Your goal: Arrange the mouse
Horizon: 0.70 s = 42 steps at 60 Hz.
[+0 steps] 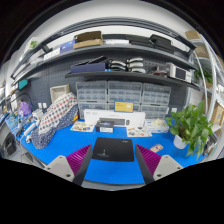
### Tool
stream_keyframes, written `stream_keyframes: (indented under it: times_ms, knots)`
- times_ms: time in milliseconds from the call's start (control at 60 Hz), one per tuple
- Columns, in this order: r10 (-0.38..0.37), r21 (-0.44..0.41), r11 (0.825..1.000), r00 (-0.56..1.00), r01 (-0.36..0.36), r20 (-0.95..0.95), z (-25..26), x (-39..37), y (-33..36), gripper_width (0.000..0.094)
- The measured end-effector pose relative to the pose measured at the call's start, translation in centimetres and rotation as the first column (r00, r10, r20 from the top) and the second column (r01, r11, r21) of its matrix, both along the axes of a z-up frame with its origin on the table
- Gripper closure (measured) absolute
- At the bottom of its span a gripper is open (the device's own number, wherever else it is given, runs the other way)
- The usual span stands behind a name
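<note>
On the blue table [60, 146] we record a flat black rectangular mouse pad [111, 150] between the gripper [112, 163] fingers, which stand apart and empty. We cannot make out a mouse. A green potted plant [190, 126] sits beside the right finger.

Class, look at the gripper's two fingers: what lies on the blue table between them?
In the gripper view, a black mouse pad lies on the blue table between and just ahead of the open gripper; no mouse is visible.

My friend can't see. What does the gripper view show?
The gripper hangs with open, empty jaws over a blue table, a black mouse pad just ahead of them. Beyond stand a potted plant and shelves.
</note>
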State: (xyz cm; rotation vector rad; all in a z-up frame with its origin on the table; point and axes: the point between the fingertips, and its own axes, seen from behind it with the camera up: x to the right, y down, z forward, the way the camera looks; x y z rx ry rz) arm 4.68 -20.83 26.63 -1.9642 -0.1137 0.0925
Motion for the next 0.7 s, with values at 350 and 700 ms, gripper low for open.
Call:
stream_keyframes:
  times_ms: [350,700]
  knots:
    - [-0.04,-0.156,0.987,0.999,0.04,0.002,-14.2,3.5,-0.1,0.0068]
    - [-0.184,-0.262,0.945,0.98,0.196,0.07,-24.5,16.9,6.1,0.007]
